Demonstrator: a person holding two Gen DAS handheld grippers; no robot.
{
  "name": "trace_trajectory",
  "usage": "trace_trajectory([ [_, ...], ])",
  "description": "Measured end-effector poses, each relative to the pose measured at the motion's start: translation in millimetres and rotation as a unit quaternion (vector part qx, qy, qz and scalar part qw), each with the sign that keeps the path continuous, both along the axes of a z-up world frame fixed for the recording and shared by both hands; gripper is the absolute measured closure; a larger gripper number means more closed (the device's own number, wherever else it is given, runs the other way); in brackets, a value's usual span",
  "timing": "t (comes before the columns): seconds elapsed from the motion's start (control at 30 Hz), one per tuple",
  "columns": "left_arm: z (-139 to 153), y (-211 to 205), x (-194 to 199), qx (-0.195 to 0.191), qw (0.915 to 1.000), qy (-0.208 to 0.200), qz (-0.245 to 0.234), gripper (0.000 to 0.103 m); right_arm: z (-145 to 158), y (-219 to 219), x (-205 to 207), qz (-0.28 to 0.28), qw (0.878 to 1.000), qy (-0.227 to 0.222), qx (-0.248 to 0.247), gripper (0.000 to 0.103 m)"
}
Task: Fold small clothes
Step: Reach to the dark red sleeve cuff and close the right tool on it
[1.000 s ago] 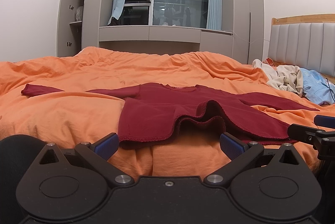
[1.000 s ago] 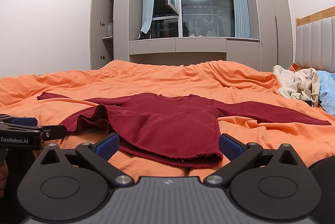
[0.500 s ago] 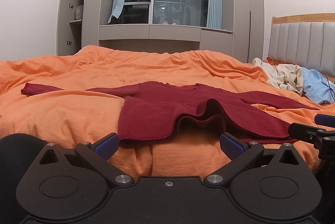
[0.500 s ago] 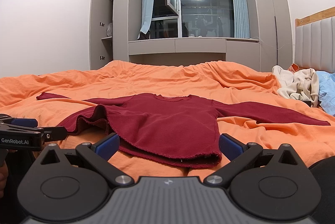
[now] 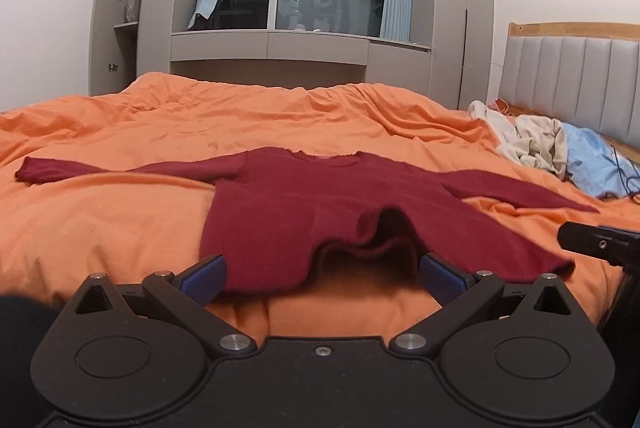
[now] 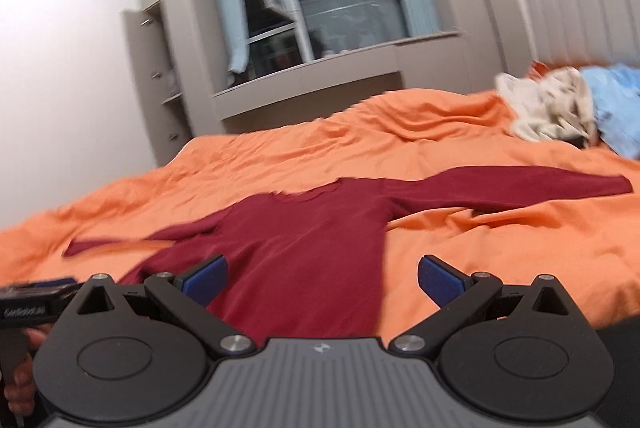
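Dark red sweater (image 5: 304, 212) lies flat on the orange duvet (image 5: 120, 224), both sleeves spread out, soft knit, its near hem humped into 1 raised fold in the left view. Left gripper (image 5: 322, 274) sits at that hem, blue pads wide apart, holding nothing. Right gripper (image 6: 322, 278) is tilted, jaws equally wide, over the sweater's lower right edge. Beige and blue clothes (image 5: 536, 144) are heaped by the grey padded headboard (image 5: 568, 76). Open duvet surrounds the sweater.
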State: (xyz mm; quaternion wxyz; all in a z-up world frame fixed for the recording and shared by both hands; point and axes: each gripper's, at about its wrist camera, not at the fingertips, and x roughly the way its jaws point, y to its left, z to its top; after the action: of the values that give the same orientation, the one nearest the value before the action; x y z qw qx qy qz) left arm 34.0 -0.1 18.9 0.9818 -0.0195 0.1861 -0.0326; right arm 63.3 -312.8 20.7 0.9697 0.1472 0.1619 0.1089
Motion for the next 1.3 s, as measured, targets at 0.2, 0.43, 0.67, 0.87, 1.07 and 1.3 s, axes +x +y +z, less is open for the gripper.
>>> trace_trajectory([
  [0.2, 27, -2, 42, 0.001, 0.9999, -0.005, -0.011, 0.001, -1, -70, 50, -0.101, 0.986, 0.061, 0.121, 0.000],
  [0.43, 50, -6, 120, 0.002, 0.9994, 0.031, -0.014, 0.001, -8, -155, 110, -0.224, 0.951, 0.087, 0.194, 0.000],
  [0.67, 44, -8, 205, -0.001, 0.9968, 0.075, -0.030, 0.001, -15, -215, 173, -0.277, 0.934, 0.101, 0.203, 0.000],
  [0.87, 26, -5, 261, -0.020, 0.9931, 0.110, -0.034, 0.001, -33, -237, 218, -0.303, 0.919, 0.132, 0.215, 0.000],
  [1.07, 4, 0, 290, -0.033, 0.9907, 0.125, -0.040, 0.001, -60, -257, 238, -0.333, 0.900, 0.159, 0.232, 0.000],
  [1.3, -18, -3, 299, -0.022, 0.9853, 0.161, -0.052, 0.001, -81, -276, 242, -0.384, 0.879, 0.132, 0.249, 0.005],
])
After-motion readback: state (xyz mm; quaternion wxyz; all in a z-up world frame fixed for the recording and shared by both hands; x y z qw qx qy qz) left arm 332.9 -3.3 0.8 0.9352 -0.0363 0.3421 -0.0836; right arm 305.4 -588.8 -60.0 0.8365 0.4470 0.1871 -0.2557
